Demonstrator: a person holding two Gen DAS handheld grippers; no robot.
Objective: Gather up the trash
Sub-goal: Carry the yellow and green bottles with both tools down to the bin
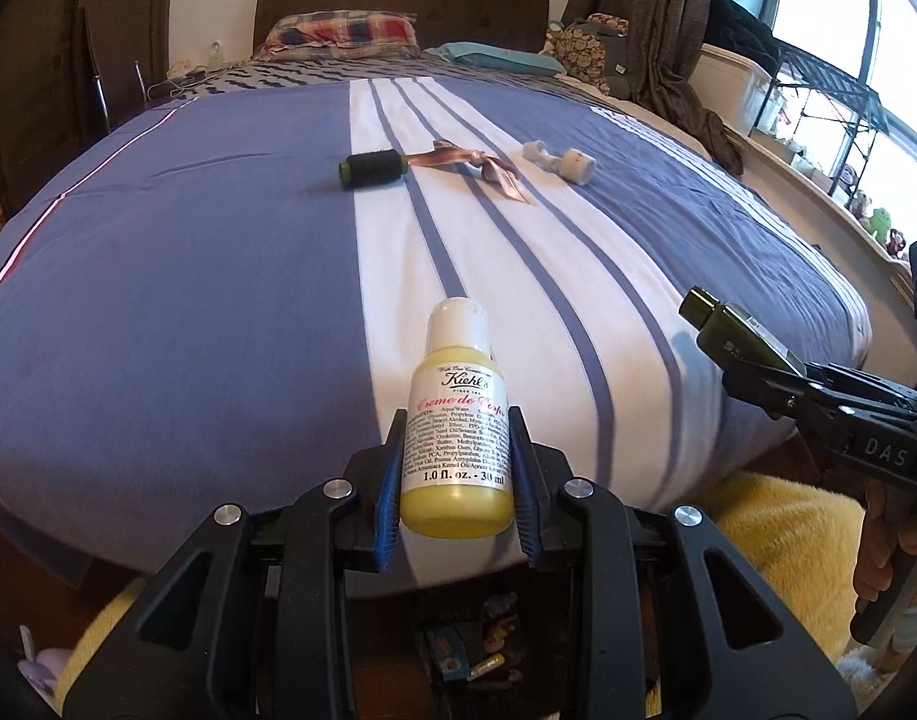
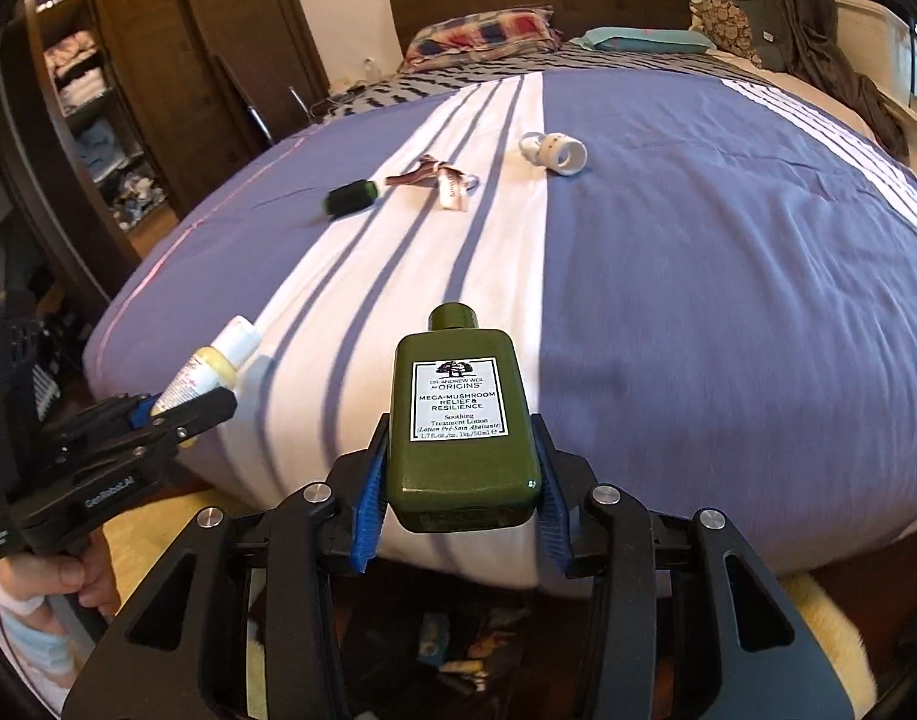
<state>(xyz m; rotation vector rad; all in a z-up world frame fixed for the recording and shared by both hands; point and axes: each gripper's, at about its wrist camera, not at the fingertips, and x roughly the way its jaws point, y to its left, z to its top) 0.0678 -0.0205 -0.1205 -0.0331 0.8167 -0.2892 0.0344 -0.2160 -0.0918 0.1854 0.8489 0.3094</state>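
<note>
My left gripper (image 1: 455, 438) is shut on a small yellow lotion bottle (image 1: 458, 384) with a white cap, held upright over the near edge of the bed. My right gripper (image 2: 461, 450) is shut on a flat green lotion bottle (image 2: 461, 372), its blue pads pressing both sides. Each gripper shows in the other's view: the green bottle (image 1: 728, 330) at the right, the yellow bottle (image 2: 212, 360) at the left. Farther up the bed lie a black roller with green ends (image 1: 372, 168), a pink ribbon (image 1: 476, 171) and a white plastic piece (image 1: 563, 162).
The blue bedspread (image 1: 188, 300) with white stripes fills most of both views. Below the grippers, past the bed's edge, a dark container (image 2: 458, 648) holds bits of rubbish. A yellow fluffy rug (image 1: 776, 540) lies on the floor. A wardrobe (image 2: 128, 90) stands left; pillows lie by the headboard.
</note>
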